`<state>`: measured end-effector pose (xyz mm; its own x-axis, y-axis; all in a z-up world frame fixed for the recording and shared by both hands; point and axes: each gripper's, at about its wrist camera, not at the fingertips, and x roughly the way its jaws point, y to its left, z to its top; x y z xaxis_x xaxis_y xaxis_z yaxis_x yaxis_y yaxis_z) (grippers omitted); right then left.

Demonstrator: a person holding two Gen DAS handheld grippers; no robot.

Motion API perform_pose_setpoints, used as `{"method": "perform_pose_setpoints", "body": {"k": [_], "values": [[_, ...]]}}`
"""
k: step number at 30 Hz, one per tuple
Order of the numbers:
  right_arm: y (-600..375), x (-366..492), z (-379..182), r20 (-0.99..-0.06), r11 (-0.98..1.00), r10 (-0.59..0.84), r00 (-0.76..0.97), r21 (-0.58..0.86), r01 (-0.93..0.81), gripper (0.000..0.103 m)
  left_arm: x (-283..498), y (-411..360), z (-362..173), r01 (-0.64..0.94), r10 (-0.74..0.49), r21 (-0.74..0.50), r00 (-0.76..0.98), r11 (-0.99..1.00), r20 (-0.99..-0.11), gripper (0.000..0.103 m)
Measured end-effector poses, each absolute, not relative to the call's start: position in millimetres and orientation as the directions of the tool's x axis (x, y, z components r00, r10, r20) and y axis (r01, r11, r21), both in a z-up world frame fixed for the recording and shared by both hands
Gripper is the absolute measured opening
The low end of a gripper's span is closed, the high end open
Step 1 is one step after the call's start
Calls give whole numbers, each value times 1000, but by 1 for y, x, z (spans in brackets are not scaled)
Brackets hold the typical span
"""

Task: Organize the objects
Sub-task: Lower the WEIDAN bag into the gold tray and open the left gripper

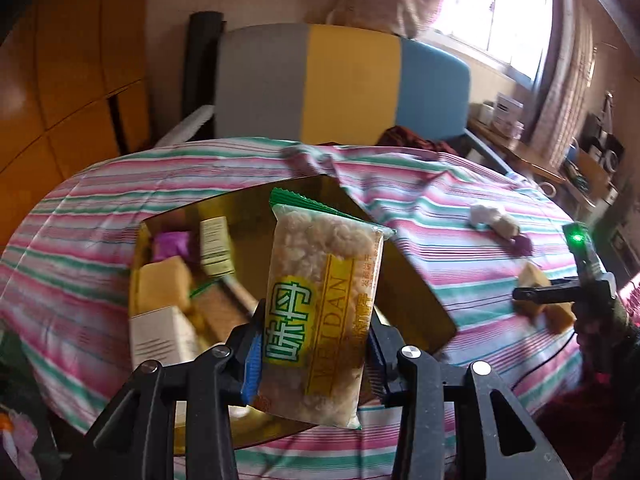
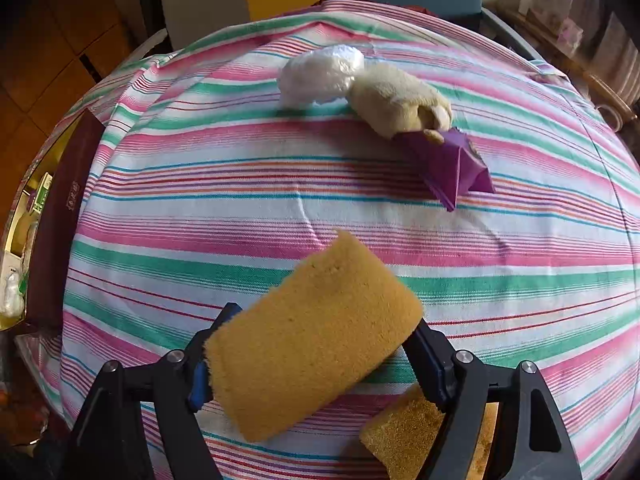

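Left wrist view: the left gripper (image 1: 316,354) is clamped on a clear snack packet (image 1: 322,312) with a green sealed top and a yellow label, held upright above an open gold box (image 1: 404,280). The box sits on a bed covered by a striped sheet (image 1: 120,184) and already holds a yellow sponge (image 1: 162,286), a purple packet (image 1: 172,244) and small cartons. Far to the right, the right gripper (image 1: 532,294) reaches over sponges lying on the sheet. A chair back (image 1: 344,84) in grey, yellow and blue stands behind the bed.

Right wrist view: the right gripper (image 2: 316,364) has a yellow sponge (image 2: 312,344) between its jaws, tilted, with both pads against its sides. A second sponge (image 2: 404,432) lies on the striped sheet (image 2: 240,216) just below the right finger. Farther up the bed lie a white plush toy (image 2: 320,76), a cream plush toy (image 2: 396,100) touching it, and a purple wrapper (image 2: 452,168). The gold box (image 2: 60,220) shows at the left edge.
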<state>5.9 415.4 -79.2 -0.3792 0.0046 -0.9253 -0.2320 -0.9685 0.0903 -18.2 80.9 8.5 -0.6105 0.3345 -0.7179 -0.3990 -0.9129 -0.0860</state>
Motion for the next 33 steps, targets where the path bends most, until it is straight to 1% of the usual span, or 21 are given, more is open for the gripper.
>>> {"method": "perform_pose_setpoints", "body": {"k": [5,15,19,22,24,27,30,33], "values": [[408,5,-83,-927,-974,47,-373,41,-225,80,-22,69,2,-370,317,-92,-613,-924,-723,42],[408,6,-85,-923,-976,49,-383,38,-216,83,-27,65,-8,-357,322,-117,-594,-927,-737,42],[404,2,-87,-921,-979,54,-386,28,-203,84,-33,55,-4,-356,327,-123,-599,-926,-731,42],[403,3,-87,-919,-981,68,-388,9,-193,83,-49,20,8,-275,336,-205,-615,-939,-714,42],[403,3,-87,-919,-982,70,-388,4,-187,83,-59,-11,14,-192,330,-270,-630,-943,-703,42],[403,2,-87,-919,-983,73,-387,-2,-182,83,-66,-46,18,-92,290,-307,-657,-947,-696,42],[403,1,-87,-920,-984,74,-386,-5,-178,83,-70,-57,14,-55,289,-334,-645,-941,-707,42],[403,0,-87,-920,-985,75,-385,-8,-174,84,-76,-43,7,-82,335,-362,-607,-928,-721,42]]}}
